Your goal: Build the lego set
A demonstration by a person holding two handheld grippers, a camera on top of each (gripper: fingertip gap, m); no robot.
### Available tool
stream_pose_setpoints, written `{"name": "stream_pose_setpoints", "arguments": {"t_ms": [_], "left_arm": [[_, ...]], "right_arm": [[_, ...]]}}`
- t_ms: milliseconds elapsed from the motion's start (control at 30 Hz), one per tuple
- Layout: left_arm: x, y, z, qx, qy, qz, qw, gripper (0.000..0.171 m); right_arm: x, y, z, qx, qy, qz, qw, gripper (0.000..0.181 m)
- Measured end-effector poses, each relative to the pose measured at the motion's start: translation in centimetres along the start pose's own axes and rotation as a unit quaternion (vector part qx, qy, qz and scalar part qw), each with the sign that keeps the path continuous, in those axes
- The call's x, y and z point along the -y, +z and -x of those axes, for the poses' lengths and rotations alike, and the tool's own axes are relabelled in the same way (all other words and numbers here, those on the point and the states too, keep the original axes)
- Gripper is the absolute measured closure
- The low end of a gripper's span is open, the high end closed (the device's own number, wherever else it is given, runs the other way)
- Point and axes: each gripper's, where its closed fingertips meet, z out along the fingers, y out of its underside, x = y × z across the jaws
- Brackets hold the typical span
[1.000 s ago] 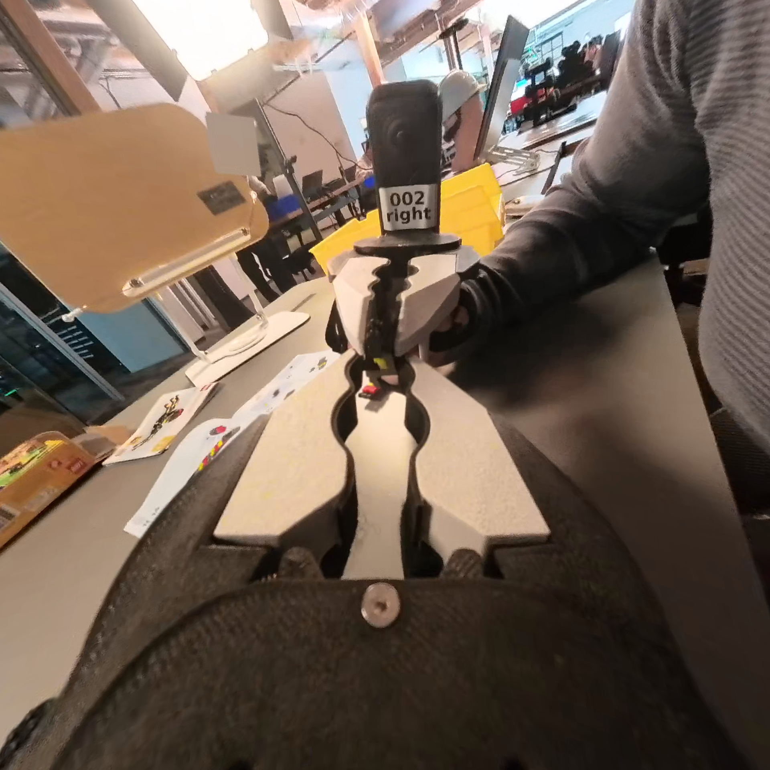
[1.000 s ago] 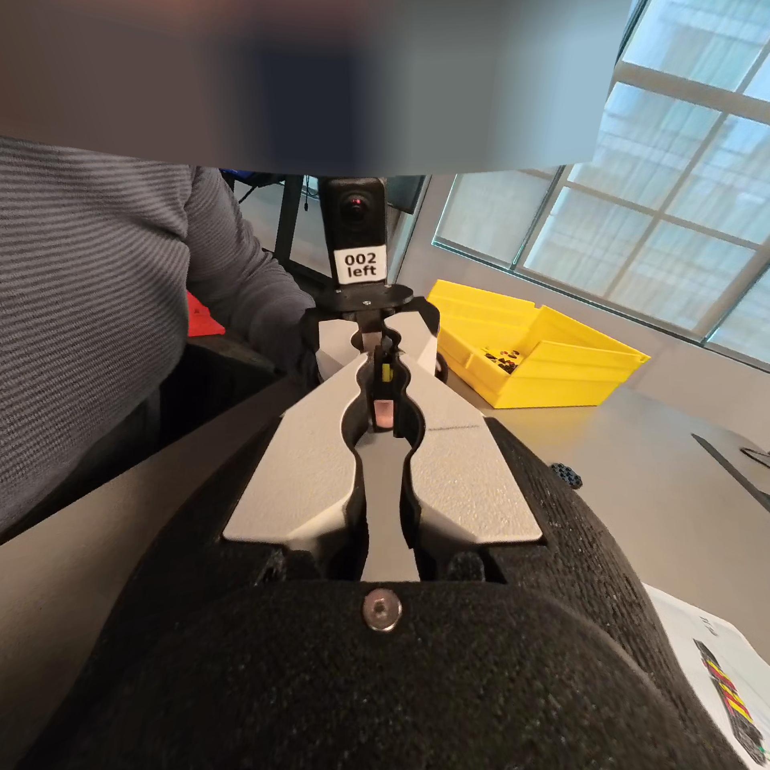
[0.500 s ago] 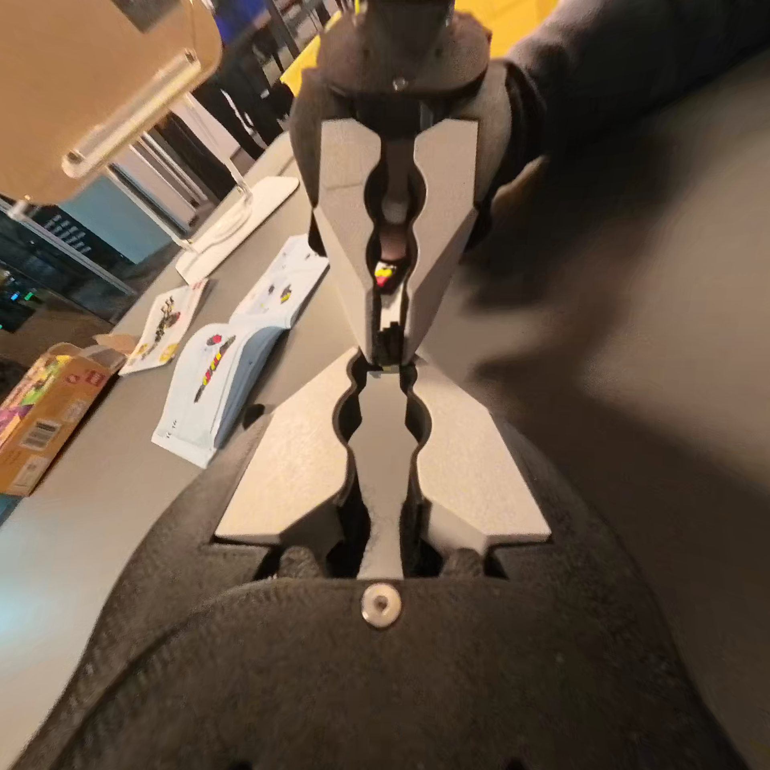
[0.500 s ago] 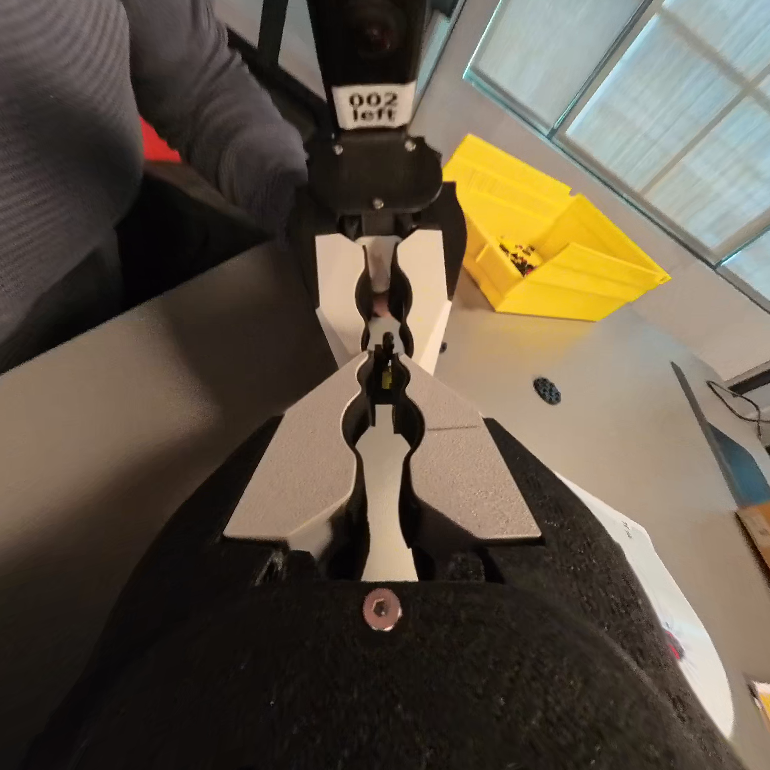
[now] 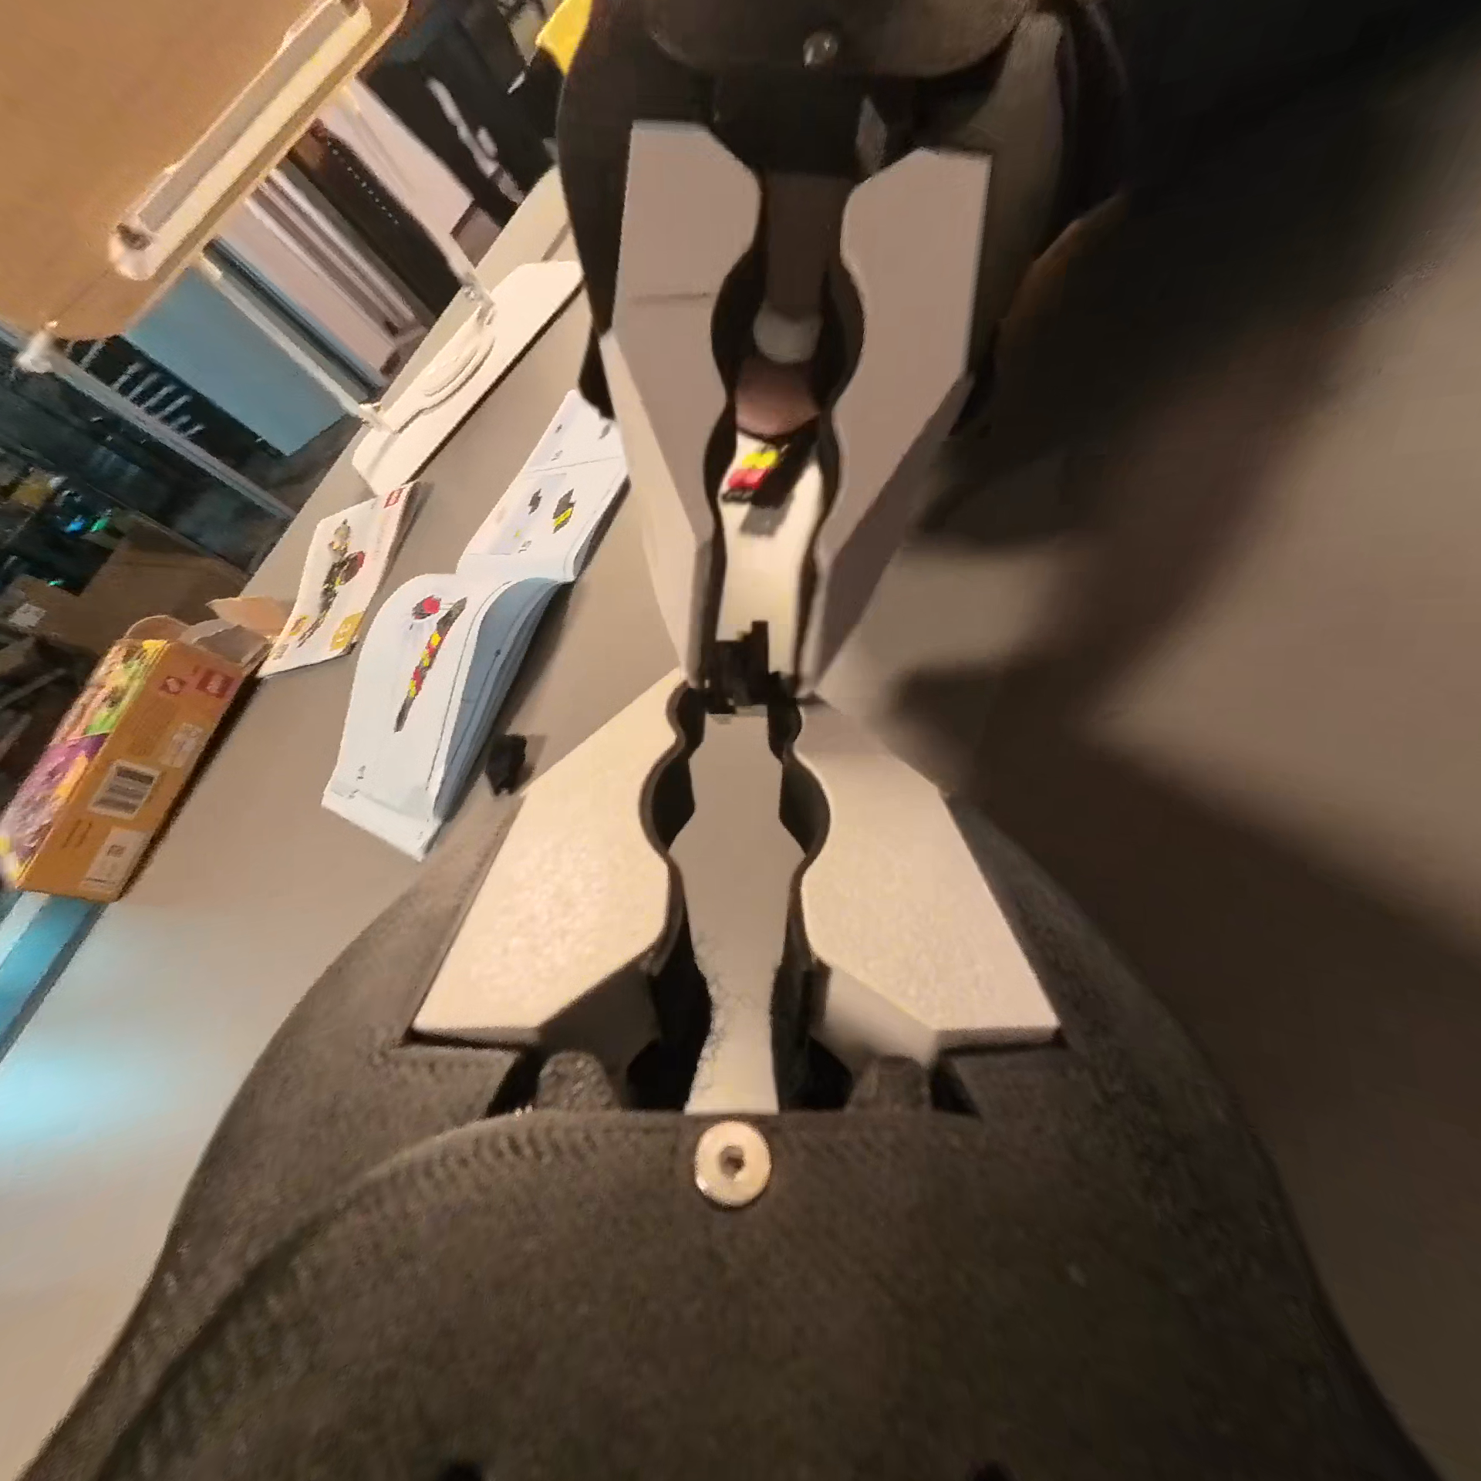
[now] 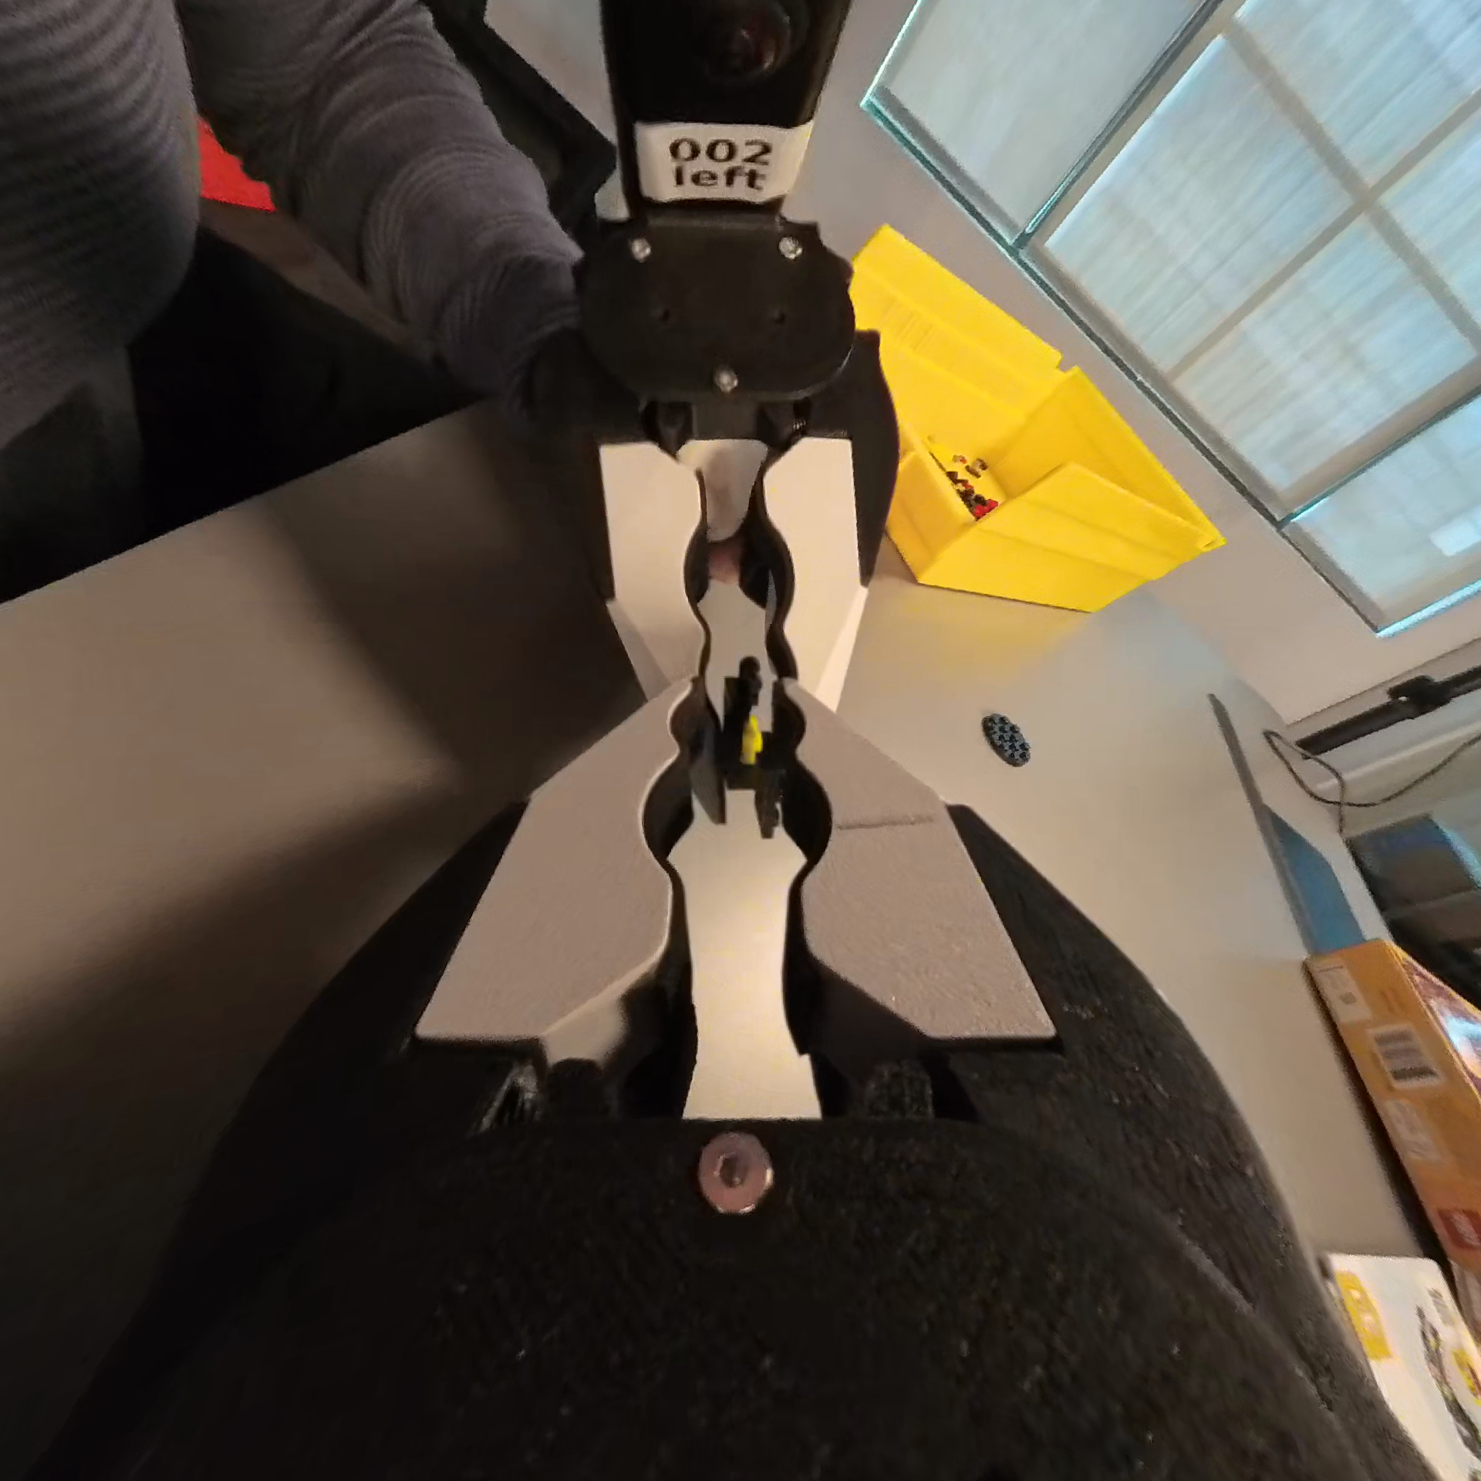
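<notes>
My left gripper (image 5: 741, 705) and my right gripper (image 6: 741, 697) meet tip to tip above the grey table (image 5: 1202, 641). The right gripper is shut on a small black lego assembly (image 6: 741, 769) with a yellow piece; in the left wrist view its red and yellow part (image 5: 753, 473) shows between the right gripper's fingers (image 5: 681, 401). The left gripper is shut on a small black lego piece (image 5: 737, 669), which touches the assembly's end. In the right wrist view, the left gripper (image 6: 741, 677) comes down from above.
An open instruction booklet (image 5: 449, 681), a leaflet (image 5: 345, 577) and an orange lego box (image 5: 104, 769) lie at the left. A small black piece (image 5: 505, 761) lies by the booklet. A yellow bin (image 6: 1034, 497) with loose pieces and a round black piece (image 6: 1006, 739) are on the table. My left and right fingertips are right by each other.
Both grippers have tilted down toward the table and closed the gap between them. Their tips, apart one second ago, now touch, and the black piece meets the assembly.
</notes>
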Motion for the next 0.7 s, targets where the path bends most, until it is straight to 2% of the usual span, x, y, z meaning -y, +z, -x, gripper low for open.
{"name": "stream_pose_setpoints", "arguments": {"t_ms": [100, 200, 300, 367, 467, 533, 567, 700], "left_arm": [[-1.1, 0.1, 1.1, 0.051, 0.042, 0.041, 0.997, 0.157], [-1.1, -0.2, 2.2, 0.101, 0.082, 0.049, 0.99, 0.157], [0.2, -0.9, 2.4, 0.105, 0.092, -0.001, 0.99, 0.157], [0.9, -1.4, 2.4, 0.093, 0.069, -0.037, 0.993, 0.157], [1.6, -2.0, 2.5, 0.07, 0.027, -0.076, 0.994, 0.157], [1.5, -1.9, 2.3, 0.058, 0.01, -0.074, 0.996, 0.157], [1.5, -1.9, 2.1, 0.052, 0.003, -0.074, 0.996, 0.157], [1.3, -1.7, 2.0, 0.041, -0.015, -0.072, 0.996, 0.157]], "right_arm": [[0.5, 0.1, -0.5, -0.018, 0.029, -0.015, 0.999, 0.154], [0.6, 0.3, -0.6, -0.037, 0.007, -0.015, 0.999, 0.145], [0.8, -0.3, -1.7, -0.074, -0.013, -0.023, 0.997, 0.136], [0.2, -0.6, -2.2, -0.091, -0.02, -0.011, 0.996, 0.133], [-1.2, 0.0, -2.1, -0.091, -0.025, 0.033, 0.995, 0.138], [-1.7, 0.3, -2.2, -0.103, -0.041, 0.056, 0.992, 0.145], [-1.8, 0.2, -2.5, -0.115, -0.047, 0.062, 0.99, 0.156], [-2.5, 0.2, -2.3, -0.104, -0.032, 0.079, 0.991, 0.164]]}}
